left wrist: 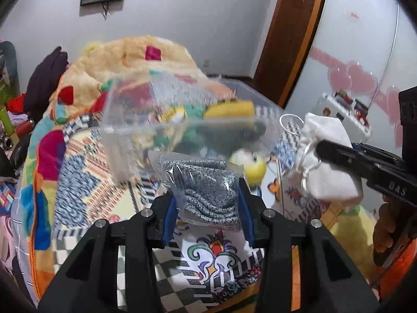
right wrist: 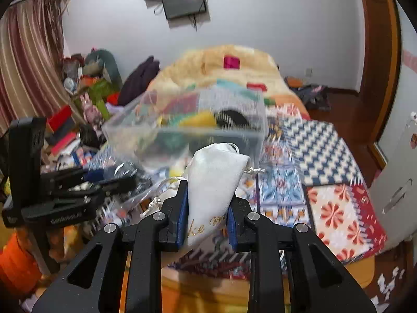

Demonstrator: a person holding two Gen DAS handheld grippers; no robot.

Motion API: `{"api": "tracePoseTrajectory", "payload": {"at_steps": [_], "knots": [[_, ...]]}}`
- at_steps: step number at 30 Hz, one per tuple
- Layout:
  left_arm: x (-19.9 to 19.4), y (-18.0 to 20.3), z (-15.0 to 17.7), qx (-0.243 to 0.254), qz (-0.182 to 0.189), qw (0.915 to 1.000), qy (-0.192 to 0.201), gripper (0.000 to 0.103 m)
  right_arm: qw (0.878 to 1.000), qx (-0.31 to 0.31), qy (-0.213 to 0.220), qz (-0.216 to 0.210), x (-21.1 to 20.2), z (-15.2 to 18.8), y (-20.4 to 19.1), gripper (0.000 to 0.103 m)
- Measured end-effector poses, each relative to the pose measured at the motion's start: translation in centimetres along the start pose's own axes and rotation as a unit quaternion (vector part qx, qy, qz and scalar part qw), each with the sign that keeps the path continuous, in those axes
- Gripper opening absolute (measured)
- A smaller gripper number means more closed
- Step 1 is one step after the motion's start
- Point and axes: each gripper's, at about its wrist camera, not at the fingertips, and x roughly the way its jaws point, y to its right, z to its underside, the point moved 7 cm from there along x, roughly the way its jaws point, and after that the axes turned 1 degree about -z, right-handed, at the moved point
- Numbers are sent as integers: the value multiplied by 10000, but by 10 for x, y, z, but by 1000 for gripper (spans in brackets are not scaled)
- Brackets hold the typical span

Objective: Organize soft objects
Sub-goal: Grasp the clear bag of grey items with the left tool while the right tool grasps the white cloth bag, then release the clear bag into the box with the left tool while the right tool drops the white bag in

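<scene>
My left gripper [left wrist: 207,198] is shut on a clear plastic bag of grey knit fabric [left wrist: 206,185] and holds it above the patterned bedspread. My right gripper [right wrist: 207,203] is shut on a white drawstring pouch [right wrist: 216,180] with gold lettering; the pouch also shows at the right of the left wrist view [left wrist: 325,156]. A clear plastic bin [left wrist: 161,114] holding yellow, green and dark soft items stands on the bed just beyond both grippers; it also shows in the right wrist view [right wrist: 182,130]. A yellow and white soft toy [left wrist: 250,164] lies by the bin.
A piled fuzzy yellow blanket [left wrist: 135,57] lies behind the bin. Clutter of toys and boxes [right wrist: 78,109] sits left of the bed. A wardrobe [right wrist: 398,156] and a wooden door frame [right wrist: 378,65] stand at the right. The left gripper body [right wrist: 65,190] is close on my right gripper's left.
</scene>
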Motion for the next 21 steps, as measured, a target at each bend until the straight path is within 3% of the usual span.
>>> {"api": "tracePoseTrajectory", "payload": {"at_steps": [12, 17, 21], "knots": [[-43, -12, -66, 55, -412, 9940, 1011, 42, 9960, -241, 860, -4, -2, -69, -17, 23], [-34, -28, -82, 35, -682, 9919, 1072, 42, 9947, -375, 959, -51, 20, -91, -30, 23], [-18, -38, -86, 41, -792, 9923, 950, 42, 9957, -482, 783, -62, 48, -97, -36, 23]]}}
